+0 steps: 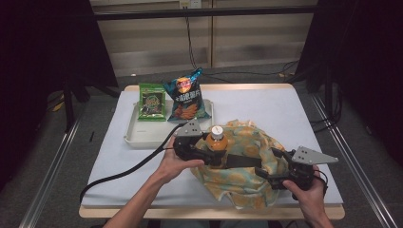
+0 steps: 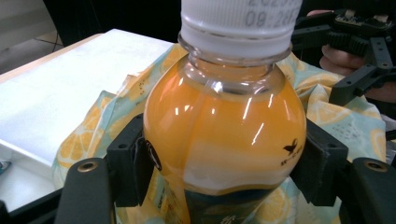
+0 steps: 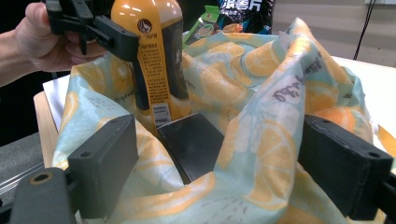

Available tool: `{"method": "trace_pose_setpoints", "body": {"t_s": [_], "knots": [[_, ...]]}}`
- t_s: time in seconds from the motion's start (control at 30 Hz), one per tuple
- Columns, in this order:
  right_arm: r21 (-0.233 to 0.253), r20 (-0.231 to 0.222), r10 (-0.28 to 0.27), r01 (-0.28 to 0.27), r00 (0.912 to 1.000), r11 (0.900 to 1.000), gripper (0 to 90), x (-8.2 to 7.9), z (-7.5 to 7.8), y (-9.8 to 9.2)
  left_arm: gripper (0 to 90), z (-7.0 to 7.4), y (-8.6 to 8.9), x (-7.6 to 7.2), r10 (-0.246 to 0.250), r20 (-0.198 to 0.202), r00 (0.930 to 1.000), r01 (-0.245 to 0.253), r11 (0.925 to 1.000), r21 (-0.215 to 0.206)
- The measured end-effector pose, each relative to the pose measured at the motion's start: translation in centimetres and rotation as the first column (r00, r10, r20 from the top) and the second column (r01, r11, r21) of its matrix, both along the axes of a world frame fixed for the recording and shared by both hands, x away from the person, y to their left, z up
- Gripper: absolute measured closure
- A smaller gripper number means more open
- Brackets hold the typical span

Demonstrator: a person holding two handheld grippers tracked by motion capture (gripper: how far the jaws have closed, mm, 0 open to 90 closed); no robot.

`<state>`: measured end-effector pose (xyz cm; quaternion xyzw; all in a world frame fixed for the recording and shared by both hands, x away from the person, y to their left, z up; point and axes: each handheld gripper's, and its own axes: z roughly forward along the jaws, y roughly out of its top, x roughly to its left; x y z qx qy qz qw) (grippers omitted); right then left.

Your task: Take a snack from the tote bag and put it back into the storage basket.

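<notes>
My left gripper [image 2: 219, 172] has its jaws clamped on the shoulder of the orange drink bottle [image 2: 224, 130], one pad on each side of the bulge just under the white cap [image 2: 238, 23], and the bottle stands upright between them, over the mouth of the lemon-print cloth bag [image 1: 242, 166]. The likeliest trouble, as I judge it, is a slip: the plastic is smooth and rounded where the pads sit, so a tilt of my hand could let the bottle twist or slide down through the jaws. My right gripper [image 3: 219, 172] has its jaws set wide, with a bunched fold of the bag lying between them; I cannot see either pad pressing the cloth, so I take them as open rather than holding. That is the second risk (the bag is limp and could sag shut), and then the bottle's base would catch on the cloth instead of going in. A dark box [image 3: 191, 140] already sits in the bag, just beyond my right jaws and beside the bottle's foot, and could block the landing on the counter [image 1: 294, 109].
</notes>
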<state>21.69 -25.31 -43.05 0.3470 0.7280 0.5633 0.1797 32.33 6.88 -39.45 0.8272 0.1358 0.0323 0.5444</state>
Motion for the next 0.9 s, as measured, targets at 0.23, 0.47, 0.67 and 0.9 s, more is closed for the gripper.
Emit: {"method": "trace_pose_setpoints", "body": {"t_s": [0.23, 0.47, 0.67, 0.9], "knots": [[0.001, -0.001, -0.005, 0.005, 1.0000, 1.000, 12.1, 0.0, 0.0, -0.1, 31.3, 1.5, 0.5, 0.1, 0.029, -0.002, 0.9996, -0.029, 0.9991, -0.031], [0.000, 0.000, -0.010, 0.010, 1.0000, 1.000, 9.5, -0.1, 0.0, 0.0, 31.3, 3.3, 0.7, 0.5, 0.034, -0.002, 0.9994, -0.034, 0.9981, -0.051], [0.001, 0.002, -0.014, 0.014, 0.9999, 1.000, 7.6, -0.1, 0.1, -0.1, 31.3, 4.5, 1.1, 1.1, 0.050, -0.009, 0.9987, -0.050, 0.9956, -0.080], [0.000, 0.009, -0.024, 0.024, 0.9997, 1.000, 6.2, -0.2, 0.1, -0.1, 31.3, 5.9, 1.7, 1.7, 0.083, -0.006, 0.9966, -0.083, 0.9932, -0.081]]}}
